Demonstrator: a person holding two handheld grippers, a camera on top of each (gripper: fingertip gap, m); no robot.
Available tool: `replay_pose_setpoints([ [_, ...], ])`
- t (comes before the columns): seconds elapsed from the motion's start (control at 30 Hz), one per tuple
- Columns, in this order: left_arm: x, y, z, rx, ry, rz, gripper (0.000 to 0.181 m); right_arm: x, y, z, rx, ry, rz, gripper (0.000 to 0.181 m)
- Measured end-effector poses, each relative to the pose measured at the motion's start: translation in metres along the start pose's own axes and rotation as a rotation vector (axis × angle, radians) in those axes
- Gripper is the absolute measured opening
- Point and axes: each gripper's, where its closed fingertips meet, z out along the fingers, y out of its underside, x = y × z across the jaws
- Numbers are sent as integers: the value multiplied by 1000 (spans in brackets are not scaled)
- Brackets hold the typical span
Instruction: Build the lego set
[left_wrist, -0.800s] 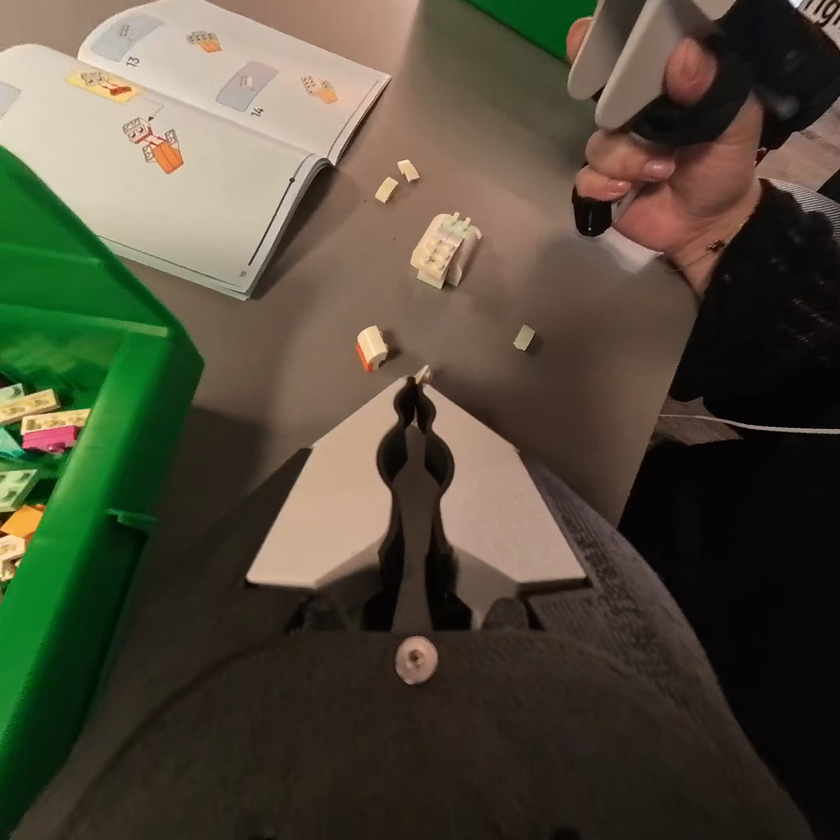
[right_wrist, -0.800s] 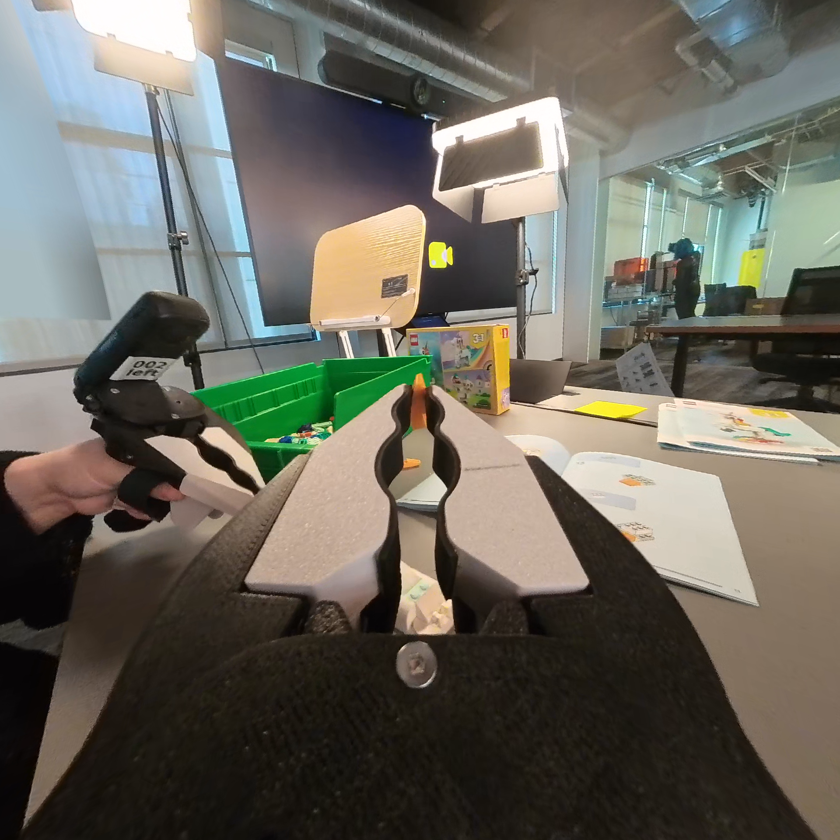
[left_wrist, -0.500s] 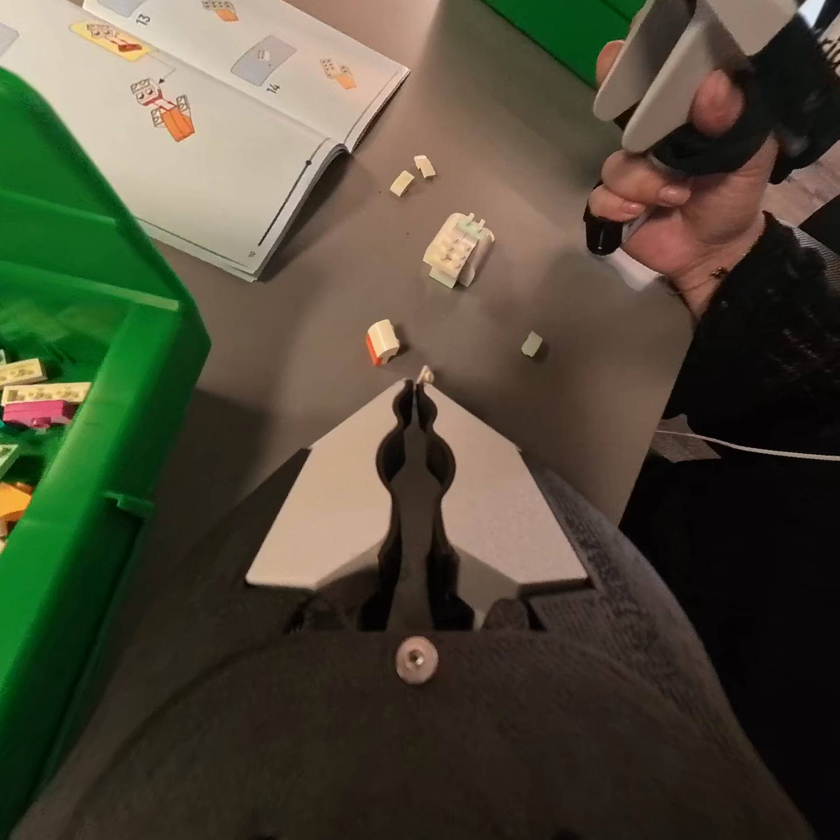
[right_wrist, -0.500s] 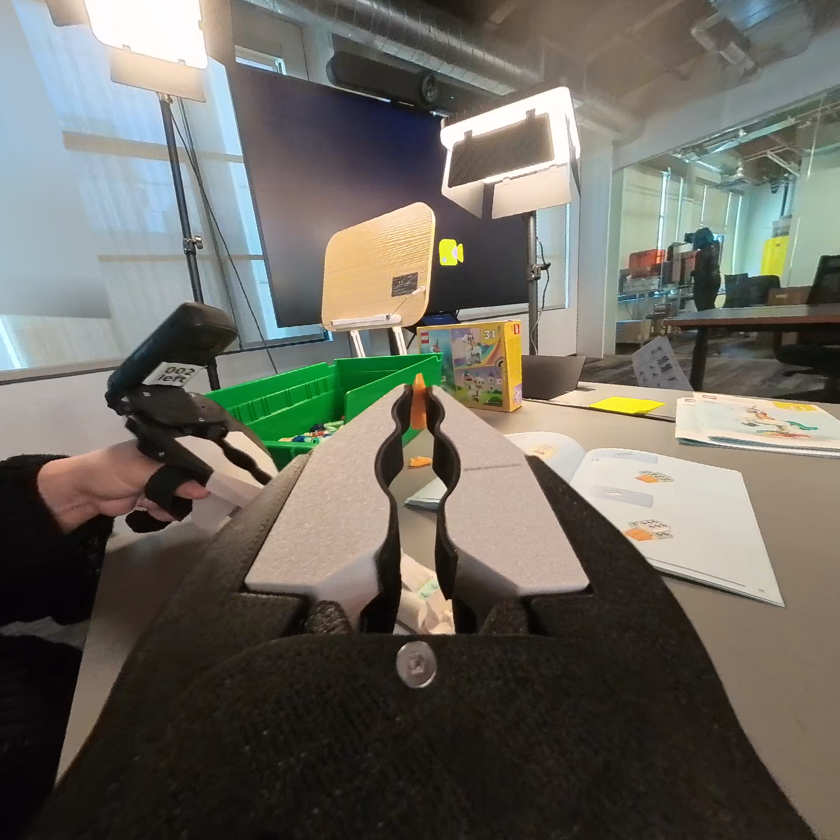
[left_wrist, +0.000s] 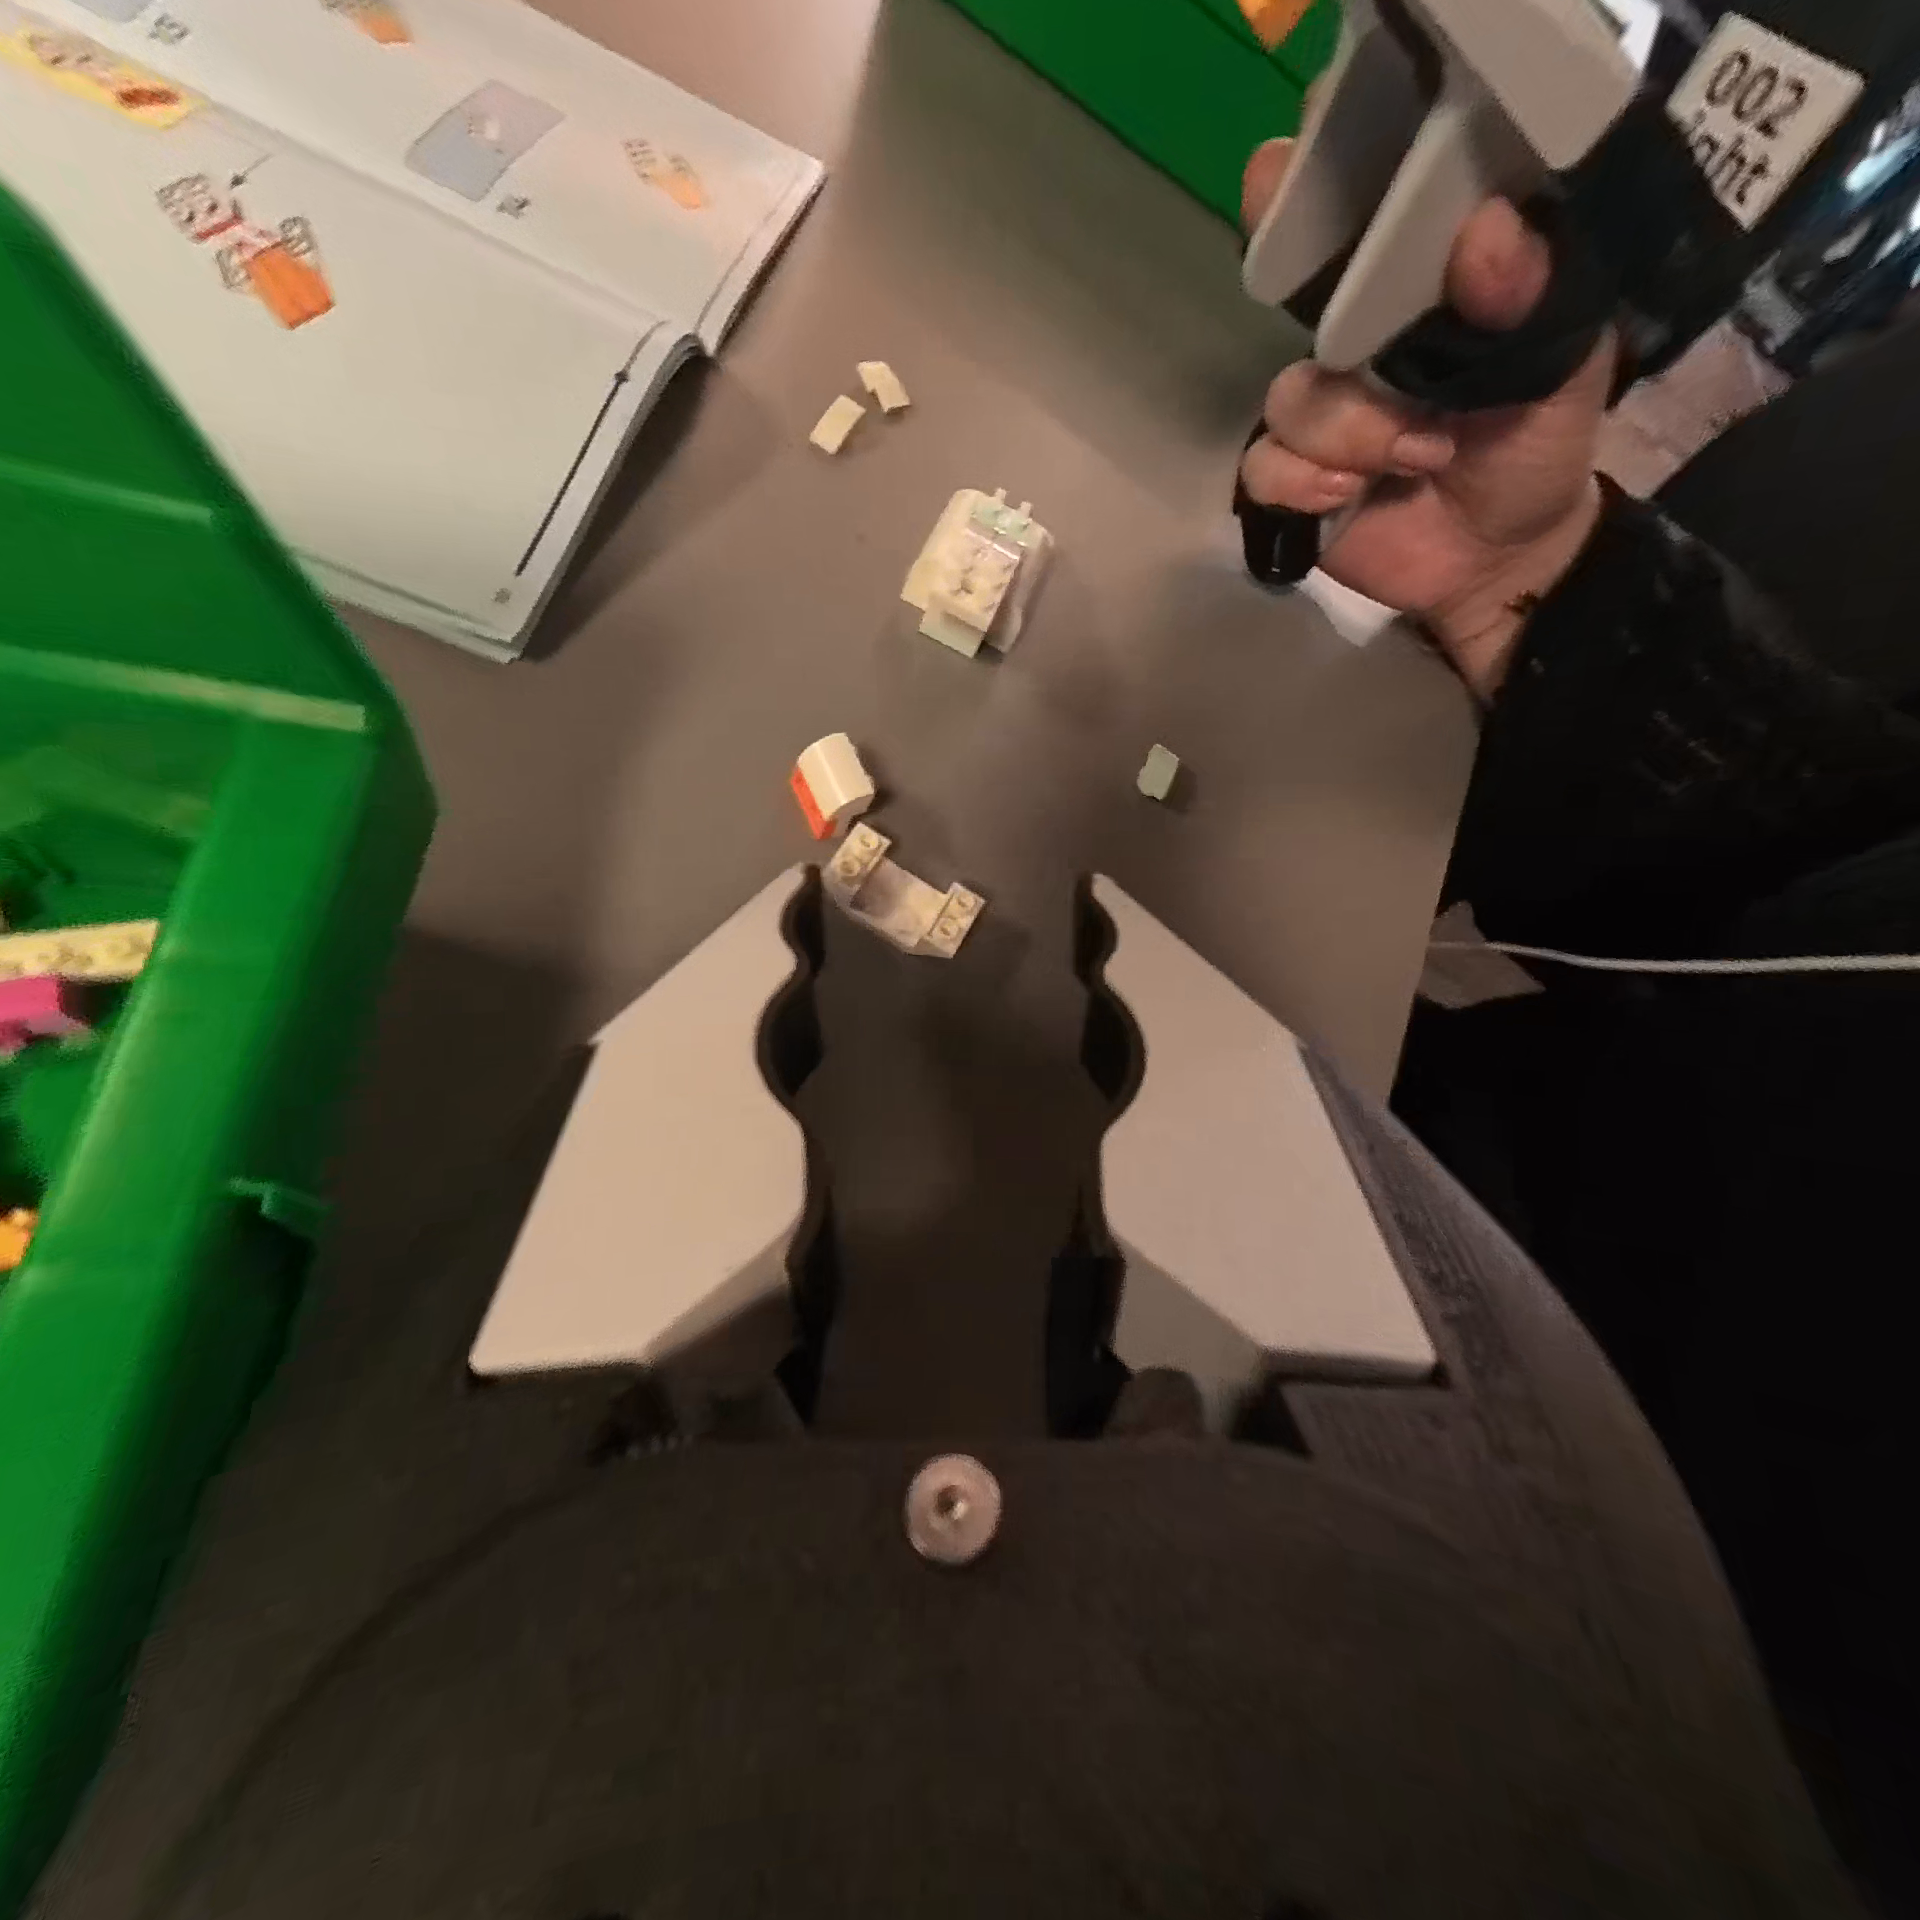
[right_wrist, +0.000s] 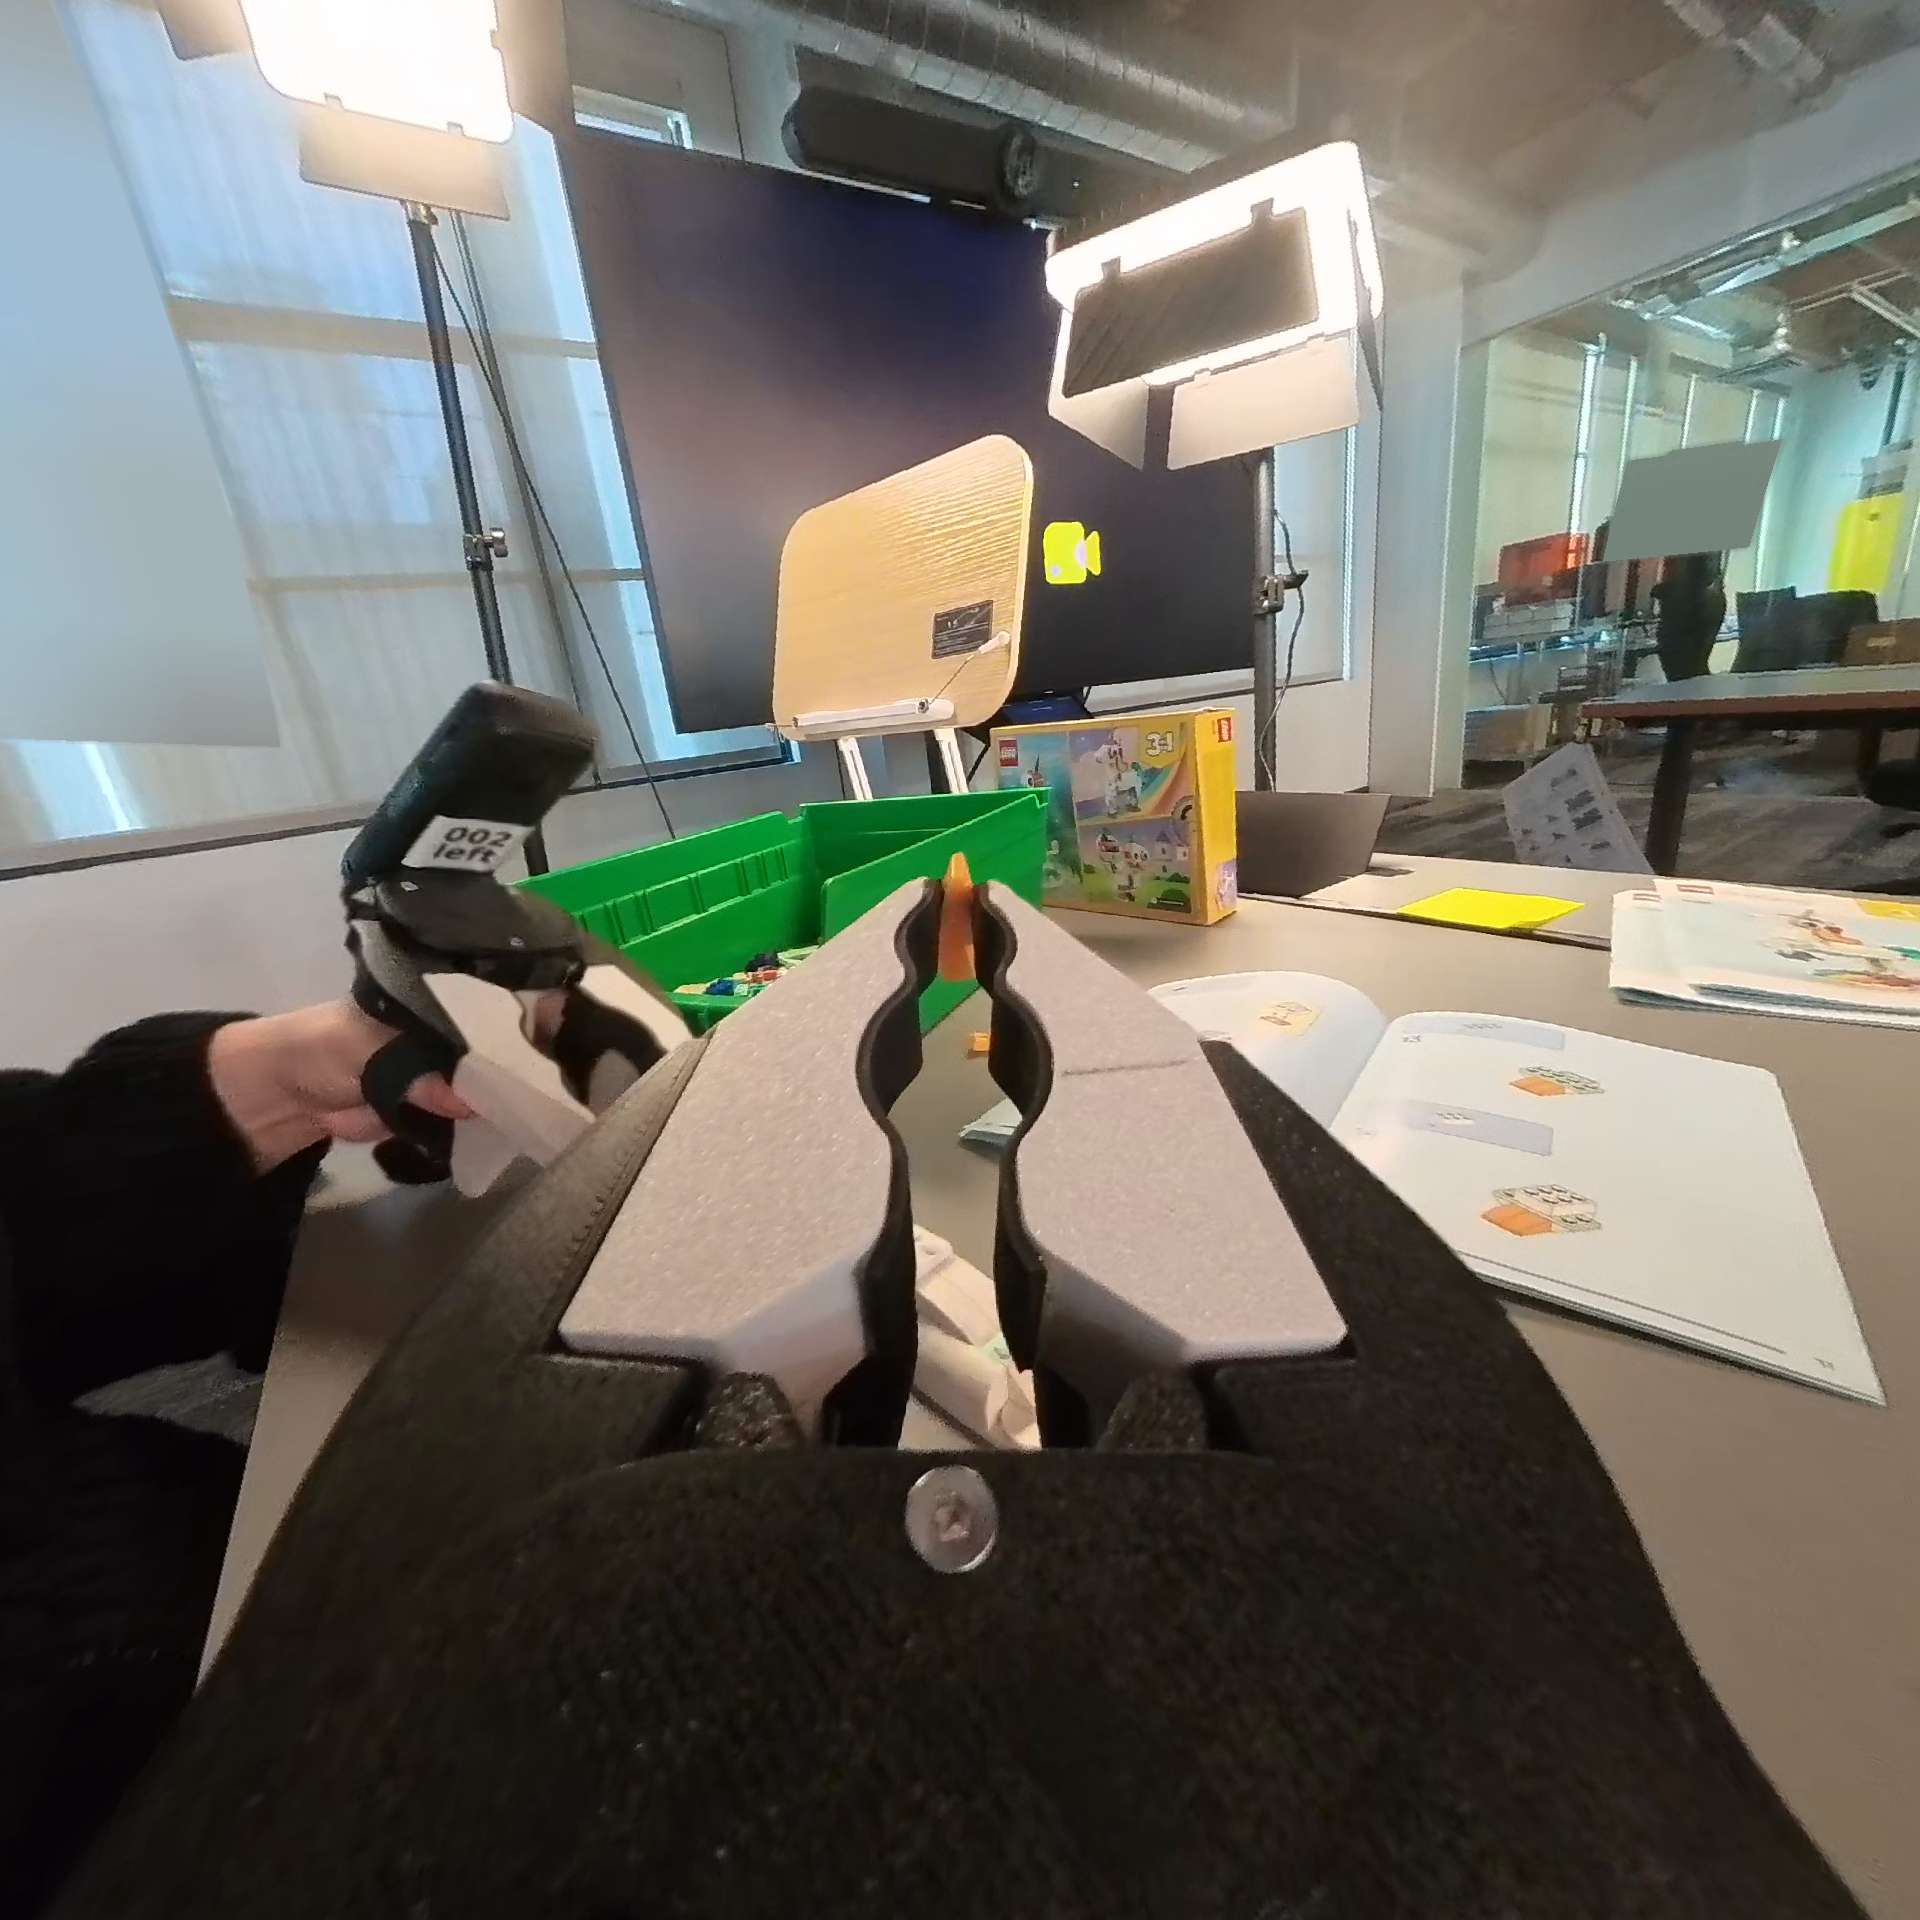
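Observation:
My left gripper (left_wrist: 945, 883) is open above the grey table (left_wrist: 1039, 260). A white arch brick (left_wrist: 904, 906) sits free between its fingertips, close to the left one. Beyond it lie a white and orange rounded brick (left_wrist: 831, 795), a small pale piece (left_wrist: 1156, 774), a white partial build (left_wrist: 977, 571) and two cream pieces (left_wrist: 857, 410). My right gripper (right_wrist: 956, 904) is shut on a small orange piece (right_wrist: 956, 930), held high above the table. It also shows in the left wrist view (left_wrist: 1382, 156). The left gripper shows in the right wrist view (right_wrist: 540, 1049).
A green parts bin (left_wrist: 156, 935) stands left of the left gripper. An open instruction booklet (left_wrist: 416, 312) lies behind it, also seen in the right wrist view (right_wrist: 1558, 1174). A set box (right_wrist: 1122, 821), more booklets (right_wrist: 1766, 945) and light stands are farther back.
My left gripper has opened and let go of the white arch brick it was pinching at its tips. The right gripper stays shut on the orange piece.

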Motion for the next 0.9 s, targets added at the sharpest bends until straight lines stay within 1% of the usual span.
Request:
replay_pose_setpoints([
  [0.03,0,-1,0,0,1,37,51,-1,0,0,-2,-3,1,4],
  [0.1,-5,-1,0,-15,-8,92,52,-2,1,1,-5,-12,3,4],
  [0.2,-7,0,2,-55,19,163,54,-4,3,2,-11,-22,8,4],
  [0.33,-7,6,10,-114,53,275,56,-5,4,3,-16,-33,30,4],
  [0.47,-5,14,19,-172,74,336,53,-5,5,4,-19,-43,44,4],
  [0.57,-9,15,23,-189,53,352,45,-5,5,4,-20,-49,49,4],
  [0.6,-11,14,23,-190,45,353,36,-6,6,4,-22,-50,51,4],
  [0.7,-8,16,22,-196,62,370,35,-3,11,4,-48,-37,59,4],
  [0.77,-9,14,23,-182,33,401,34,-2,14,7,-65,-19,87,4],
  [0.8,-8,9,23,-149,9,420,34,-3,16,11,-64,-13,136,4],
  [0.83,-6,0,21,-92,-21,440,34,-10,15,14,-49,-26,208,4],
  [0.9,1,-29,15,67,-109,472,34,-29,12,23,6,-83,388,4],
])
